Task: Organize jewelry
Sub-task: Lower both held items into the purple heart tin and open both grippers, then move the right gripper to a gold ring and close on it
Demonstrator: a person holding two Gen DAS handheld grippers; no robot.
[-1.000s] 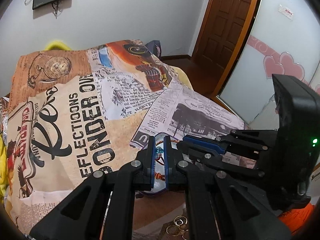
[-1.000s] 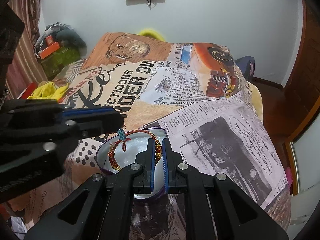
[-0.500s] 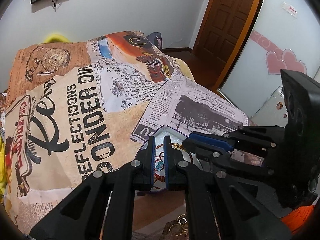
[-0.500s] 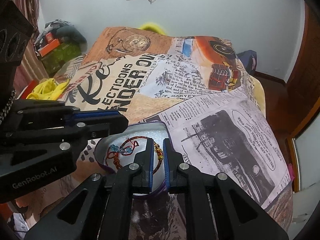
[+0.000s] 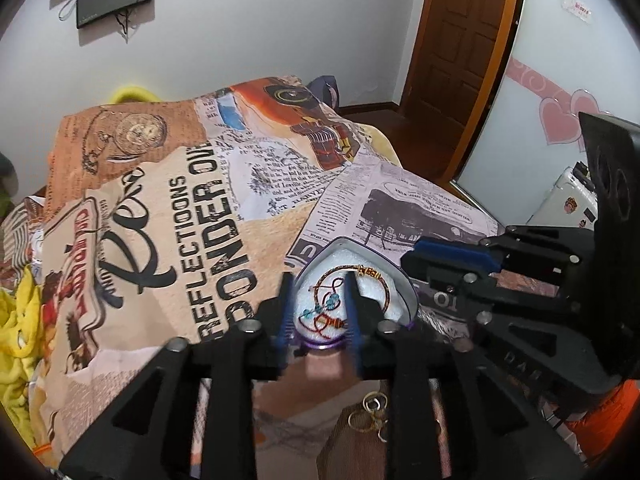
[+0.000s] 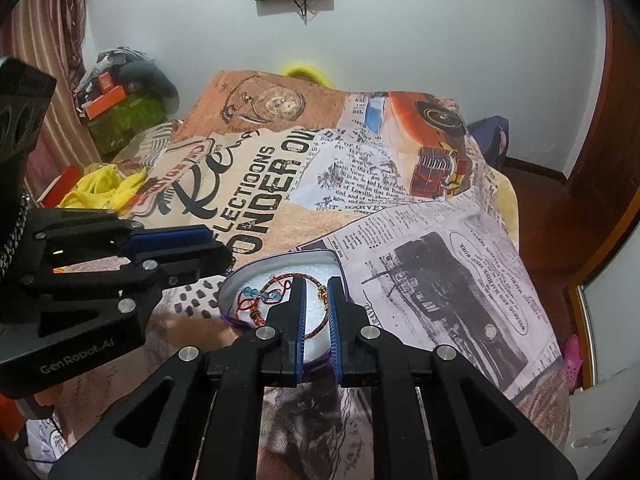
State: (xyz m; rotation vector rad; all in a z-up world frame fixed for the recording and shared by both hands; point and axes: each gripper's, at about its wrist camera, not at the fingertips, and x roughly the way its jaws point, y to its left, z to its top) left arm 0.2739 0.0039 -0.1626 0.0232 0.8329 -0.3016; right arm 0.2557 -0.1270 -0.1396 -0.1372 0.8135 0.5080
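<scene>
A purple heart-shaped tin [image 5: 406,286] [image 6: 228,284] with a white lining lies on the bed. A red and gold braided bracelet [image 5: 384,298] [image 6: 280,278] with blue beads lies inside it. My left gripper [image 5: 318,280] is open above the tin, with nothing between its fingers. My right gripper [image 6: 316,286] is open a little above the tin's right half, apart from the bracelet. In the left wrist view the right gripper [image 5: 452,258] reaches in from the right. In the right wrist view the left gripper [image 6: 176,246] reaches in from the left.
The bed is covered by a newspaper-print bedspread [image 5: 192,216] [image 6: 440,248]. Gold rings [image 5: 370,412] lie near the front edge under my left gripper. Yellow cloth [image 6: 100,188] and boxes [image 6: 108,100] sit at the left. A wooden door [image 5: 468,40] stands at the right.
Both grippers have opened, the left one wider. The bracelet has dropped from above the tin and now lies flat inside it. Both grippers have drawn back a little.
</scene>
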